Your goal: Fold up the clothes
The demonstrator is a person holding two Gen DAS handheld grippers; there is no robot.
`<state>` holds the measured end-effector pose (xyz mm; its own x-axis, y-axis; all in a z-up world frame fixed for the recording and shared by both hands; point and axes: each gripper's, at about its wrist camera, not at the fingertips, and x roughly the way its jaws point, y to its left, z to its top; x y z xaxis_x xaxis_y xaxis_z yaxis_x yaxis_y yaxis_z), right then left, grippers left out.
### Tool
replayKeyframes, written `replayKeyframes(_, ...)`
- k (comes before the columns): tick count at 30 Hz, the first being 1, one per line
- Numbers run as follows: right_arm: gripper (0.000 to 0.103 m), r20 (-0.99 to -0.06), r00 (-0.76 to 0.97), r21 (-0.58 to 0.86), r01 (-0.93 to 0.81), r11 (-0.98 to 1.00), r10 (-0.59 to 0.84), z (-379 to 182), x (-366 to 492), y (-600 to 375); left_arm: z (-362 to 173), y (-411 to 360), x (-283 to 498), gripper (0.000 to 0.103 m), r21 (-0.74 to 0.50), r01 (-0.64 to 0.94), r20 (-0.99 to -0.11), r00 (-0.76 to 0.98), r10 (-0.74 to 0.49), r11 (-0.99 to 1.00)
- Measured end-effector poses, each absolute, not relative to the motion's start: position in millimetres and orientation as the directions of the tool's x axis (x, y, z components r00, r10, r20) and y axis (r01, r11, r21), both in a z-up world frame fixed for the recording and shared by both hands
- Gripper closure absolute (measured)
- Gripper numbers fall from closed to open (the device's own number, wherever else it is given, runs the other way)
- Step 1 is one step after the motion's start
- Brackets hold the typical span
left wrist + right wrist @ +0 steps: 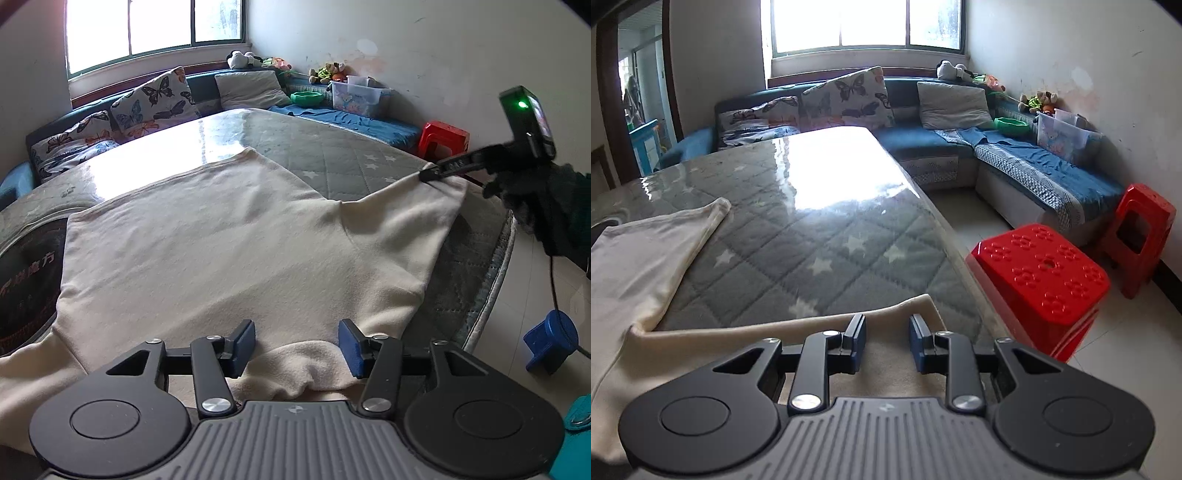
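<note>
While the cream fleece garment lies spread flat on the grey star-quilted table, we hold our left gripper half-open over its collar, our right gripper narrowly parted over a sleeve end, likely readying a fold.

Quilted grey mattress with white stars is carrying everything, glare washing out its far end. Blue corner sofa is wrapping around the far edge and right side. Butterfly cushions and a grey pillow are leaning on its back. Green bowl, clear storage box and plush toys are sitting along its right arm. Two red stools are standing off the mattress's right edge.
</note>
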<state>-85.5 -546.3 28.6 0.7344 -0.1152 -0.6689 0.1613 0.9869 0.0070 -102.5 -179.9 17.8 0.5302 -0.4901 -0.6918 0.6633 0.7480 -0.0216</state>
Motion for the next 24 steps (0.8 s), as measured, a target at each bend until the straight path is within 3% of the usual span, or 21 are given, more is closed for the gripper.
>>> replayKeyframes(6, 0.075, -0.667, 0.737, -0.004, 0.146, 0.989, -0.111, 26, -63, -548, 18, -179, -103, 0.047, -0.023, 0.659, -0.693, 0.532, -0.487, 0.752)
replayKeyframes(8, 0.067, -0.659, 0.744, -0.015, 0.135, 0.991, -0.111, 30, -71, -543, 18, -179, -102, 0.047, -0.022, 0.659, -0.693, 0.532, -0.486, 0.752)
replayKeyframes(16, 0.051, -0.661, 0.750, -0.048, -0.009, 0.999, -0.025, 35, -116, -507, 18, -181, -101, 0.045, -0.019, 0.659, -0.692, 0.534, -0.486, 0.752)
replayKeyframes(24, 0.048, -0.642, 0.763, -0.048, 0.049, 0.998, -0.068, 36, -129, -515, 27, -178, -102, 0.045, 0.000, 0.649, -0.677, 0.560, -0.478, 0.761)
